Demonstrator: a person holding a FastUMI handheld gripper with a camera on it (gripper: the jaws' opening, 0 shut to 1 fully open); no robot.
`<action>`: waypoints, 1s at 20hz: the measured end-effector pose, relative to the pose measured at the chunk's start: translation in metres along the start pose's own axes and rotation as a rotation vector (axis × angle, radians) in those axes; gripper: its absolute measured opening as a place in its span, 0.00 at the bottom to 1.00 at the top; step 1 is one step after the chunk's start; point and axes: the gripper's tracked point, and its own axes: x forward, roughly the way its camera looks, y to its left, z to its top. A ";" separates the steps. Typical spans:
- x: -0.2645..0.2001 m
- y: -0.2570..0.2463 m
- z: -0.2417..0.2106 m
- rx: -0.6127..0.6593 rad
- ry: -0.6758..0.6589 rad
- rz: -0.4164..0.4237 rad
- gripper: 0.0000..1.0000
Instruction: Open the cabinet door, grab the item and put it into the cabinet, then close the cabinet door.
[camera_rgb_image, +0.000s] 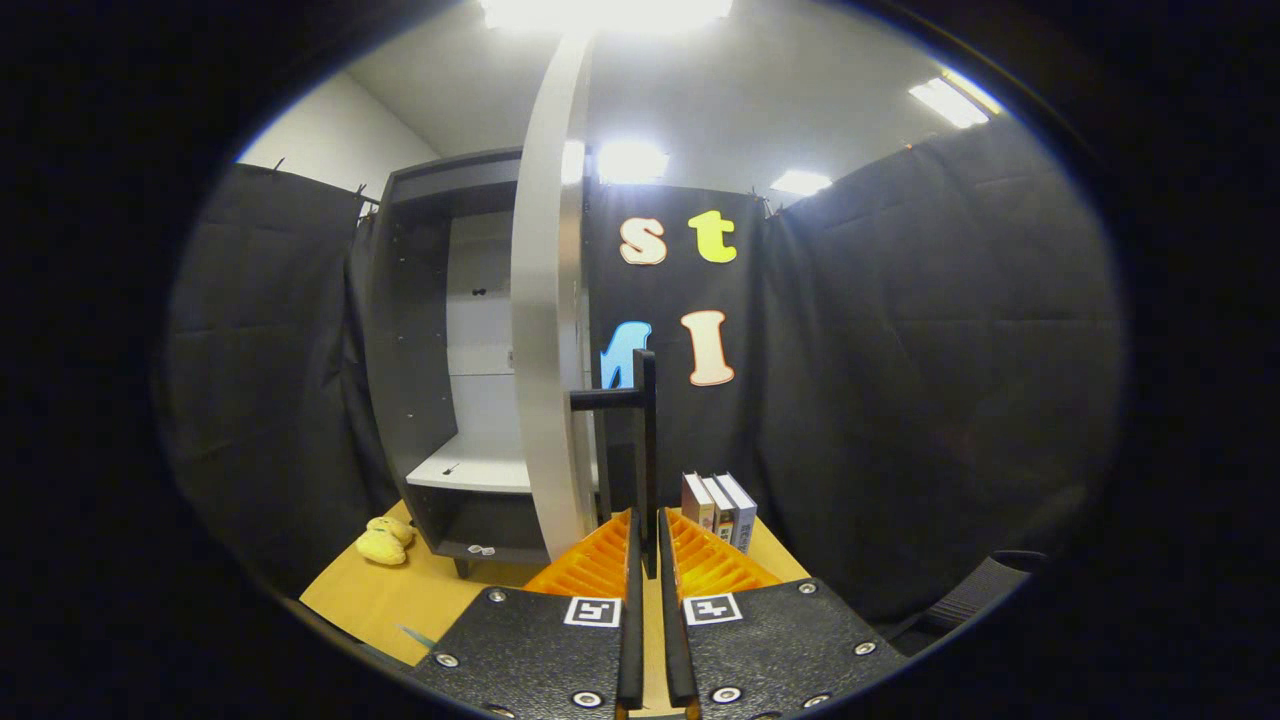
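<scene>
Staged recording booth rather than a lived-in room, walled by black cloth (930, 350) hung as curtains behind and to both sides of a dark cabinet (420, 350). Lit from above the cabinet by ceiling light panels (945, 100), with a white wall (330, 140) rising over the curtain beside it. Set on a tan tabletop (400, 600), a few books (720, 510) just beside the cabinet.

Hidden and cut-off parts around the open cabinet door

The cabinet door (548, 300), seen edge-on, hides part of the cabinet (440, 350) interior; the door handle's (645, 440) lower end sinks between the jaws, contact uncertain; book (720, 505) covers too small to read; yellow plush toy (385, 540) unclear
</scene>
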 end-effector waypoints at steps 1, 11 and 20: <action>-0.003 -0.001 0.001 0.010 -0.005 -0.005 0.09; -0.044 0.032 0.016 -0.020 -0.221 -0.074 0.58; -0.028 0.133 -0.041 -0.051 -0.291 0.026 0.93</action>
